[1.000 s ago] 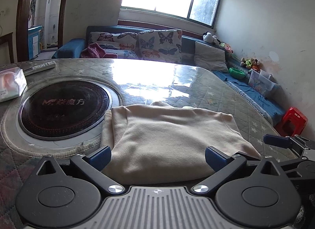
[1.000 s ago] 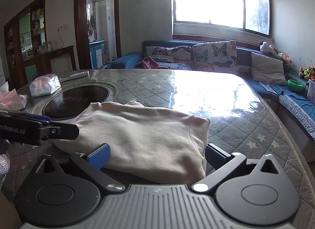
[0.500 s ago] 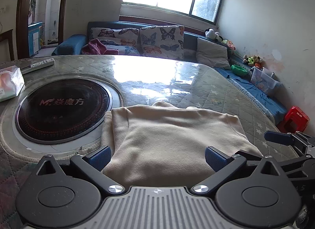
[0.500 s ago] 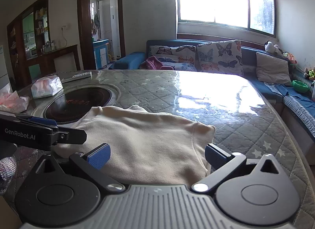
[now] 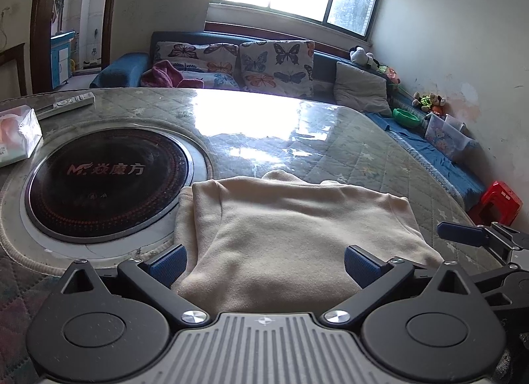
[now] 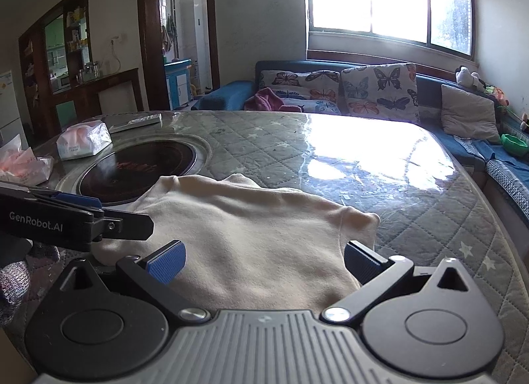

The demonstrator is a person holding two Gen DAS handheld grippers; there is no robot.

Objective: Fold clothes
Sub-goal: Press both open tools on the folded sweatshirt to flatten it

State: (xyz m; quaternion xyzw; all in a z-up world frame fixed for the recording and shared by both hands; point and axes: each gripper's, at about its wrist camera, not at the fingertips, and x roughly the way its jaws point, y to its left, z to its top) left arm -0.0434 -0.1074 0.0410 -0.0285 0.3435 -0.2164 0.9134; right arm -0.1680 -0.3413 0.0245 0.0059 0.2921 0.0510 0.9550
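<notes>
A folded cream garment (image 5: 297,228) lies on the quilted table, its left edge over the rim of the round black cooktop (image 5: 109,182). It also shows in the right wrist view (image 6: 251,232). My left gripper (image 5: 264,266) is open and empty, its blue pads either side of the garment's near edge. My right gripper (image 6: 263,261) is open and empty at the same near edge, further right. The right gripper shows at the right of the left wrist view (image 5: 476,238); the left gripper shows at the left of the right wrist view (image 6: 76,218).
A tissue pack (image 6: 82,141) and a remote (image 6: 135,121) lie on the table's far left, crumpled pink plastic (image 6: 23,166) nearer. The glossy table (image 6: 363,159) stretches behind the garment. A sofa with butterfly cushions (image 6: 360,90) stands beyond; a red stool (image 5: 499,199) sits at the right.
Both grippers have risen and drawn back slightly from the garment. The garment has not moved. Both stay open.
</notes>
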